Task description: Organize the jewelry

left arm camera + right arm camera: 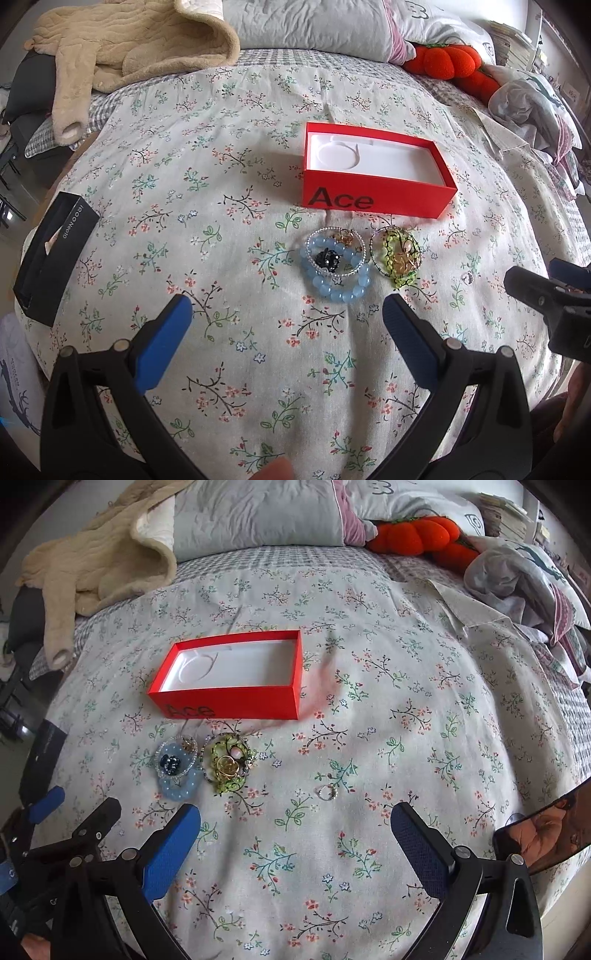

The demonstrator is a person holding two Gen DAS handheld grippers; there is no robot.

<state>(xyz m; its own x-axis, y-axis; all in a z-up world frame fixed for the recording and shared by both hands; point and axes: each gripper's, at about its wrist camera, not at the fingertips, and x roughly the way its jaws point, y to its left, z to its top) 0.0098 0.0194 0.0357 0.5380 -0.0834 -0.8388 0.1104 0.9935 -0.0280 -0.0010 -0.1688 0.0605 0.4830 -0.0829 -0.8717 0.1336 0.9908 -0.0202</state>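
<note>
An open red "Ace" box [376,197] with a bare white insert lies on the floral bedspread; it also shows in the right wrist view [229,703]. In front of it lie a blue bead bracelet [338,275] [181,790] with a silver bead bracelet and a black piece, and a green bracelet [397,258] [229,762] with gold rings inside. A small silver ring [327,793] [468,277] lies apart to the right. My left gripper [287,314] is open, just short of the bracelets. My right gripper [295,823] is open, just short of the silver ring.
A black box [55,254] lies at the bed's left edge. A beige fleece garment [122,48], pillows [314,26], an orange plush [447,61] and crumpled clothes [528,576] sit along the back and right. A dark phone [546,830] lies at the right.
</note>
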